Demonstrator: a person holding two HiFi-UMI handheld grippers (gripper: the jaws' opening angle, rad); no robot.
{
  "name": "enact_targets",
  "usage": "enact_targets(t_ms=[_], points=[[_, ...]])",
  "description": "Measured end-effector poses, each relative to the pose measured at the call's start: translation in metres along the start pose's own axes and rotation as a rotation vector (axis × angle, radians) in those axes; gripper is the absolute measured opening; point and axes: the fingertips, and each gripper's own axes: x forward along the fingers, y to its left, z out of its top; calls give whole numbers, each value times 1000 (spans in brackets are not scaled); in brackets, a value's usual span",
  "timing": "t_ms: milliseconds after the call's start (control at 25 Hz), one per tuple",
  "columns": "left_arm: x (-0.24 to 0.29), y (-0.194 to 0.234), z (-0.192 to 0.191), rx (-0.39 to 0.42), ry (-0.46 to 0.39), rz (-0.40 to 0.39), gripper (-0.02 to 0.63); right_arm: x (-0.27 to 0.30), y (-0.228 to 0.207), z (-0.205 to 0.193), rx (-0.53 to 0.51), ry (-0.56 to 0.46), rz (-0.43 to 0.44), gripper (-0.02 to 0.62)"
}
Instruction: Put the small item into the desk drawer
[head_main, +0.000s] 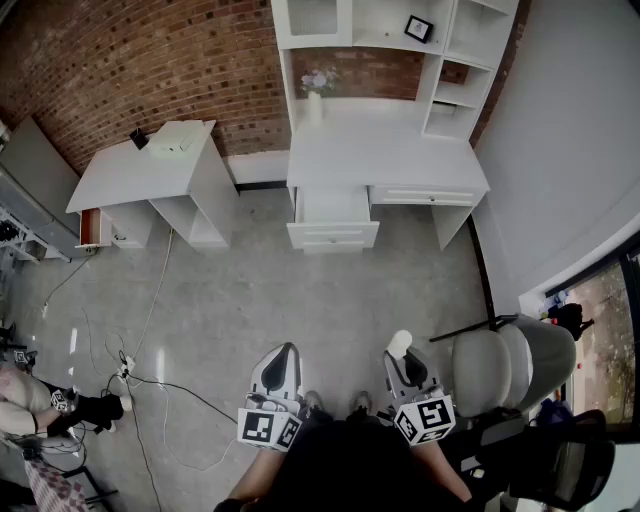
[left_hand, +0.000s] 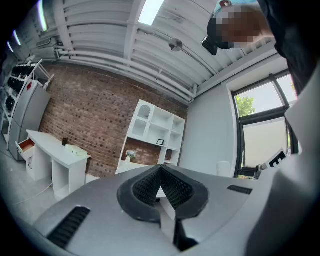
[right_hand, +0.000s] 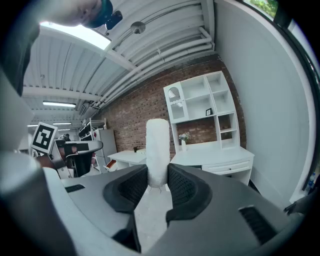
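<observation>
– Desk (head_main: 385, 160) first: what is it like?
– Big and white, with a shelf hutch on top, set against the brick wall (head_main: 130, 60). I place everything else from it.
– Next in size?
– A second white table (head_main: 150, 165) stands to the desk's left, well apart from it. A grey office chair (head_main: 510, 365) sits off the desk's front right, beside the person.
– And the drawer?
– The desk drawer (head_main: 333, 215) is pulled out from the desk's front, under the left part of the top.
– The tongs?
– Both are well away from the desk's front, across the floor (head_main: 300, 290). The left gripper (head_main: 287, 352) has its jaws pressed together at the tips, with nothing between them. The right gripper (head_main: 401, 358) pinches the small item (right_hand: 157, 150), a white fuzzy roll standing upright between its pads, far from the drawer.
</observation>
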Motion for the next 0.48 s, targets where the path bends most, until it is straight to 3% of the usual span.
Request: enact_targets(t_ms=[480], points=[[-5, 6, 5, -13, 6, -5, 15, 4, 13, 6, 2, -4, 6, 135]])
